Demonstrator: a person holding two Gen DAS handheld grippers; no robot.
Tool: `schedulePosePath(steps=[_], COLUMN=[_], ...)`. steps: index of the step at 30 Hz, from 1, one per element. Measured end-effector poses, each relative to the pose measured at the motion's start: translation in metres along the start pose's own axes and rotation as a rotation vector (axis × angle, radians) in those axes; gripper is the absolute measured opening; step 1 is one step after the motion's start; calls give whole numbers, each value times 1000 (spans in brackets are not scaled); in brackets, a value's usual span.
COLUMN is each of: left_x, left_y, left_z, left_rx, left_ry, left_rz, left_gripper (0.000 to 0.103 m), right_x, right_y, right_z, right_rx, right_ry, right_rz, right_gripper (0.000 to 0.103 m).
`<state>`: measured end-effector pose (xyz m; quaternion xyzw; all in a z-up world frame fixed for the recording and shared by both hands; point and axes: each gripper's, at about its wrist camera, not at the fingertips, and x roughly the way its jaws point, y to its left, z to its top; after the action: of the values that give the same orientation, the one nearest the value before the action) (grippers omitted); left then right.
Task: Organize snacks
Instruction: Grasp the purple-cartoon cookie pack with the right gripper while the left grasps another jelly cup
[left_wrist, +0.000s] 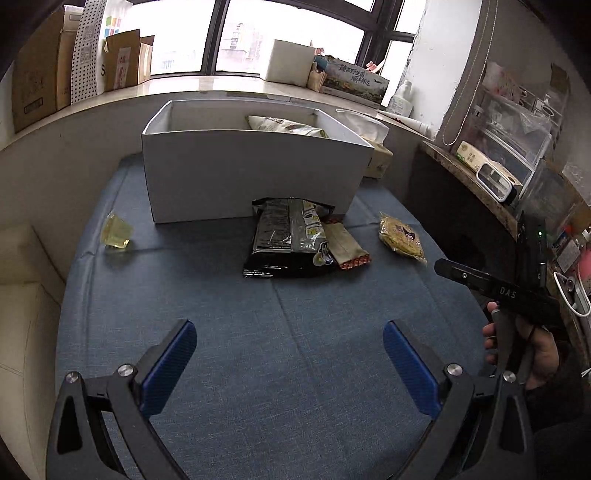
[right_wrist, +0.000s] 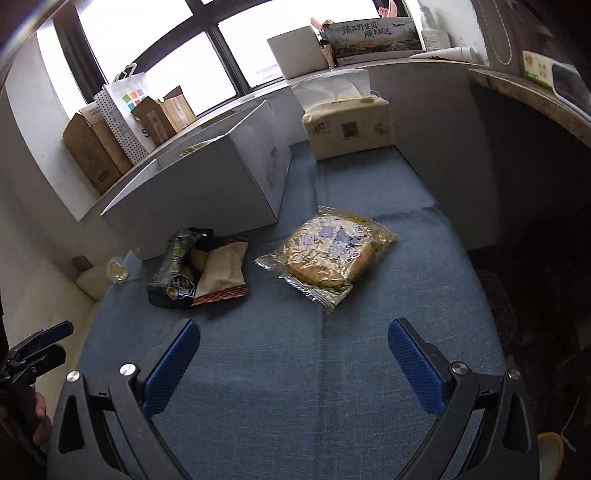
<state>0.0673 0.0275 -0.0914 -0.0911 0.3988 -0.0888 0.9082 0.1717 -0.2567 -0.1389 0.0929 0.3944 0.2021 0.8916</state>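
— Four loose snacks show in the left wrist view: a yellow jelly cup (left_wrist: 117, 232) lies well left of the white box (left_wrist: 251, 173), a black snack bag (left_wrist: 291, 238) lies against the box's front wall with a tan packet (left_wrist: 345, 245) touching its right side, and a noodle pack (left_wrist: 402, 234) sits apart to the right, all on the blue cushion (left_wrist: 295, 369). One pale bag (left_wrist: 286, 126) lies inside the box.

— And the left tongs (left_wrist: 290, 363)?

— Spread wide, empty, above bare cushion.

— The right wrist view?

— The right tongs (right_wrist: 293, 363) are spread too, holding nothing. The noodle pack (right_wrist: 327, 258) lies just ahead of them; the black bag (right_wrist: 181, 269) and tan packet (right_wrist: 223, 275) sit left of it, near the box (right_wrist: 207, 188). A tissue pack (right_wrist: 347, 127) stands behind.
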Motion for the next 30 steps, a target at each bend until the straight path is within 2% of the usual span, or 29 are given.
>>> schedulePosePath(steps=[9, 15, 24, 25, 26, 27, 30], left_x=[0, -2, -3, -3, -2, -2, -1], left_y=[13, 22, 33, 34, 34, 34, 34], left_z=[2, 0, -5, -5, -5, -5, -5], left_rx=[-52, -70, -93, -96, -97, -97, -92], left_ry=[-1, -4, -4, -3, -3, -2, 6], left_rz=[-12, 5, 18, 18, 19, 22, 33], left_gripper=[103, 103, 103, 103, 103, 103, 103], right_x=[64, 101, 108, 107, 105, 103, 101], right_y=[-7, 13, 23, 24, 27, 29, 30], right_z=[39, 61, 60, 59, 57, 56, 55], right_rx=[3, -73, -135, -146, -177, -195, -197], right_ry=[100, 148, 151, 152, 155, 146, 147], right_rz=[-121, -212, -241, -253, -273, -265, -246], right_gripper=[103, 103, 103, 97, 85, 80, 78])
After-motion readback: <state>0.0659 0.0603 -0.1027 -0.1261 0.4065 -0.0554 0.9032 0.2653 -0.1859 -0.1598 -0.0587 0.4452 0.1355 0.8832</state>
